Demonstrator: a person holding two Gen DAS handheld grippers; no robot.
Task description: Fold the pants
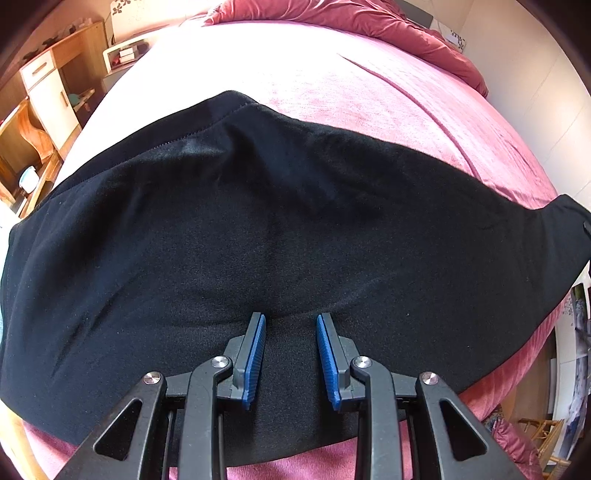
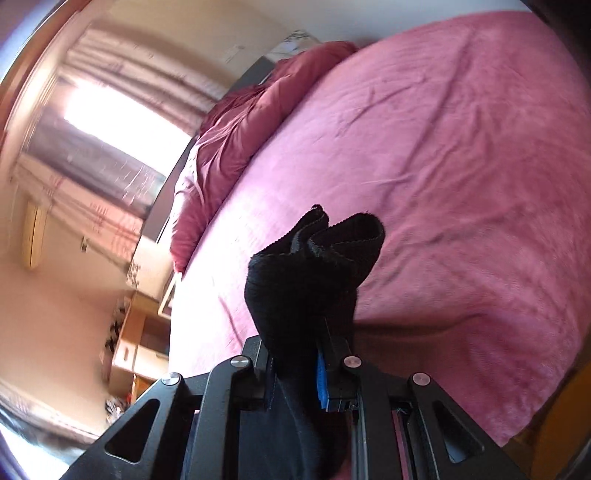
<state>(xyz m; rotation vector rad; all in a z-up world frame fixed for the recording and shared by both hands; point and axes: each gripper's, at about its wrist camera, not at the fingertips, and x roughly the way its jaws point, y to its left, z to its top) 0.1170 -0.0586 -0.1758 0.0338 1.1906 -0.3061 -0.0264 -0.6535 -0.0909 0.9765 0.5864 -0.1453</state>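
In the left wrist view, black pants (image 1: 258, 221) lie spread across the middle of the frame on a pink bedspread (image 1: 388, 103). The left gripper (image 1: 291, 325) points down at them from the bottom centre. Its blue-padded fingers (image 1: 255, 358) stand partly apart over the cloth, which passes under the gap; they do not look to be pinching it.

In the right wrist view, the right gripper (image 2: 295, 332) at the bottom centre is clamped on a bunched end of the pants (image 2: 314, 266), its ribbed edge sticking up past the fingertips. The frame is tilted and blurred.

The step looks like carrying that held end over to make a fold. To do it well, the right grip should stay firm, the end should travel in a smooth arc, and the left gripper should pin the cloth so that the fold line stays straight and the edges meet.

The bedspread is soft and faintly creased. A crumpled darker pink duvet (image 1: 369, 18) lies at the top of the left view. Wooden shelves and a white cabinet (image 1: 48, 85) stand at the upper left. In the right view a bright curtained window (image 2: 110, 118) fills the upper left.
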